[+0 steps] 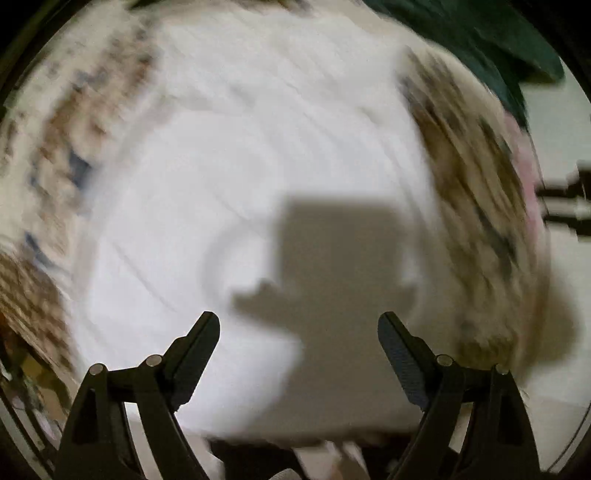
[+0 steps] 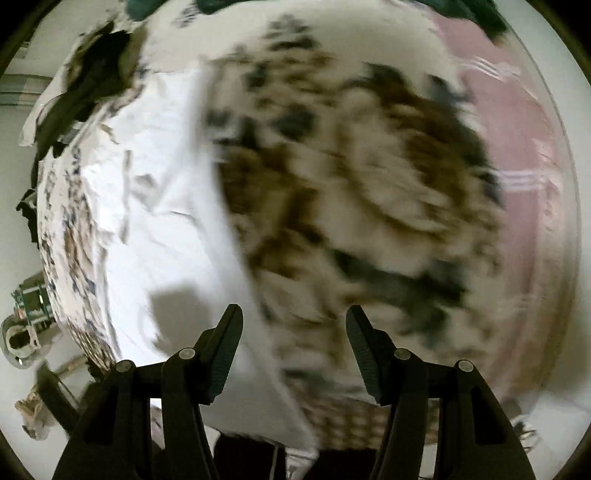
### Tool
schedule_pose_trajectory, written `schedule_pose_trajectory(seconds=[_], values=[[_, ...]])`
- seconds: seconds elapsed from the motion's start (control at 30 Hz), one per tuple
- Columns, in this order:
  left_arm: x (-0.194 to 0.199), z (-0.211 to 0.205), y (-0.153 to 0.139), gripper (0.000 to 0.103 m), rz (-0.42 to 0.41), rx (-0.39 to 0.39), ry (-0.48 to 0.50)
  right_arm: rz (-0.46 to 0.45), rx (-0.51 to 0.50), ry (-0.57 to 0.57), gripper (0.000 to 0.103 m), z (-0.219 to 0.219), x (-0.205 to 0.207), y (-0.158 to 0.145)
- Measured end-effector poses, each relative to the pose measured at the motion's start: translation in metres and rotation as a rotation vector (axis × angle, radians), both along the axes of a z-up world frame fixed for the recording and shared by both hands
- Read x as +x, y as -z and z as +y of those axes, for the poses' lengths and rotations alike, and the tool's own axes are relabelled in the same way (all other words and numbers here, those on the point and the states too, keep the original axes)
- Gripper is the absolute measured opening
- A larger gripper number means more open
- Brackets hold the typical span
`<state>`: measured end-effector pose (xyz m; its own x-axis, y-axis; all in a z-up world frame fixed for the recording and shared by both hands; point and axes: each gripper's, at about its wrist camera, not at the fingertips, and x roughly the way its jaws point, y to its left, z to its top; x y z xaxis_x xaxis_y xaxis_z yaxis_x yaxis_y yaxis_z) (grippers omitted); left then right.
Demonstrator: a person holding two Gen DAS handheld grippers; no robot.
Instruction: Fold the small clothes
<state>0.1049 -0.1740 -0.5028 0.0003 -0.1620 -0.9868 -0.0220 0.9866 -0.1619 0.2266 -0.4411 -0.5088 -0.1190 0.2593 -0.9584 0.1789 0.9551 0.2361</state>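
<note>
Hovering over a patterned garment, both grippers spread and holding nothing

No containers visible in either view.

Left wrist view: left gripper (image 1: pixel 298 325) sits at bottom of frame, fingers (image 1: pixel 195 354) spread wide, nothing between them. Just past the fingers lies the garment (image 1: pixel 229 177), its plain white face up, spread flat and filling most of the frame. A blocky shadow (image 1: pixel 332 258) falls on the white cloth right ahead of the fingers. Brown, beige and dark print shows along the garment's left and right edges; the right edge looks turned over onto the white. Heavy motion blur, so print detail cannot be read. Farther right, pale tabotop is bare: tabletop (image 1: pixel 554 110). A dark green cloth (image 1: pixel 480 33) lies at the far top right, beyond the garment. A pink strip (image 1: pixel 526 166) peeks out beside the printed right edge.

Right wrist view: right gripper (image 2: pixel 294 321) at bottom, fingers (image 2: pixel 223 350) spread apart, empty. Directly ahead the garment (image 2: pixel 351 177) shows its printed side, brown and dark blotches on cream, blurred; the white face (image 2: pixel 155 184) runs beside it on the left, wrinkled. A pink cloth (image 2: pixel 517 129) lies under or beside the print on the right; which one cannot be told. Dark green cloth (image 2: pixel 472 11) at far top edge. Small cluttered items at the left rim are too blurred to identify.
</note>
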Motion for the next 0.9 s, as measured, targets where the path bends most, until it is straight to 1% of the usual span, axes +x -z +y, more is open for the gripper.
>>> schedule_pose_trajectory(seconds=[0.03, 0.07, 0.1, 0.13, 0.2, 0.23, 0.27, 0.3, 0.33, 0.37, 0.4, 0.43, 0.5, 0.6, 0.67, 0.73, 0.77, 0.8, 0.83, 0.9], values=[[-0.009, -0.019, 0.006, 0.088, 0.029, -0.035, 0.001, 0.003, -0.016, -0.012, 0.06, -0.018, -0.002, 0.0], [-0.021, -0.044, 0.013, 0.088, 0.062, -0.065, 0.002, 0.004, -0.027, -0.02, 0.06, -0.018, 0.004, 0.003], [-0.025, -0.061, 0.019, 0.088, 0.084, -0.083, 0.003, 0.004, -0.044, -0.03, 0.06, -0.036, 0.007, 0.005], [-0.03, -0.077, 0.027, 0.088, 0.104, -0.11, 0.002, 0.001, -0.048, -0.037, 0.06, -0.042, 0.013, 0.008], [-0.039, -0.11, 0.046, 0.086, 0.13, -0.141, 0.006, -0.027, -0.04, -0.058, 0.06, -0.048, 0.032, 0.015], [-0.043, -0.123, 0.055, 0.086, 0.137, -0.148, 0.008, -0.039, -0.035, -0.065, 0.06, -0.039, 0.043, 0.017], [-0.046, -0.137, 0.066, 0.076, 0.142, -0.144, 0.012, -0.062, -0.014, -0.08, 0.06, -0.037, 0.058, 0.023], [-0.05, -0.145, 0.075, 0.062, 0.141, -0.124, 0.012, -0.073, 0.005, -0.085, 0.06, -0.035, 0.068, 0.025], [-0.052, -0.152, 0.082, 0.027, 0.138, -0.087, 0.01, -0.082, 0.031, -0.088, 0.06, -0.029, 0.08, 0.03], [-0.054, -0.152, 0.088, 0.008, 0.13, -0.054, -0.008, -0.094, 0.07, -0.092, 0.06, -0.021, 0.094, 0.035], [-0.056, -0.148, 0.088, 0.006, 0.113, -0.05, -0.039, -0.105, 0.122, -0.095, 0.06, -0.013, 0.111, 0.041], [-0.057, -0.141, 0.086, 0.003, 0.095, -0.066, -0.075, -0.112, 0.159, -0.091, 0.06, -0.006, 0.124, 0.046], [-0.059, -0.129, 0.077, 0.002, 0.049, -0.056, -0.095, -0.114, 0.25, -0.074, 0.06, 0.016, 0.158, 0.062], [-0.063, -0.109, 0.059, 0.002, -0.005, -0.046, -0.116, -0.102, 0.316, -0.042, 0.06, 0.044, 0.197, 0.083], [-0.064, -0.093, 0.048, 0.001, -0.027, -0.044, -0.142, -0.082, 0.348, -0.024, 0.06, 0.058, 0.215, 0.095], [-0.064, -0.079, 0.041, 0.001, -0.045, -0.04, -0.164, -0.062, 0.369, 0.02, 0.06, 0.069, 0.231, 0.108], [-0.066, -0.071, 0.037, 0.001, -0.048, -0.048, -0.193, -0.054, 0.372, 0.029, 0.058, 0.075, 0.236, 0.112], [-0.068, -0.063, 0.033, 0.001, -0.05, -0.058, -0.219, -0.063, 0.369, 0.039, 0.044, 0.08, 0.24, 0.113], [-0.069, -0.052, 0.03, 0.001, -0.056, -0.064, -0.237, -0.073, 0.366, 0.033, 0.024, 0.086, 0.242, 0.111], [-0.069, -0.029, 0.017, 0.001, -0.071, -0.078, -0.28, -0.086, 0.317, 0.0, 0.007, 0.098, 0.245, 0.102]])
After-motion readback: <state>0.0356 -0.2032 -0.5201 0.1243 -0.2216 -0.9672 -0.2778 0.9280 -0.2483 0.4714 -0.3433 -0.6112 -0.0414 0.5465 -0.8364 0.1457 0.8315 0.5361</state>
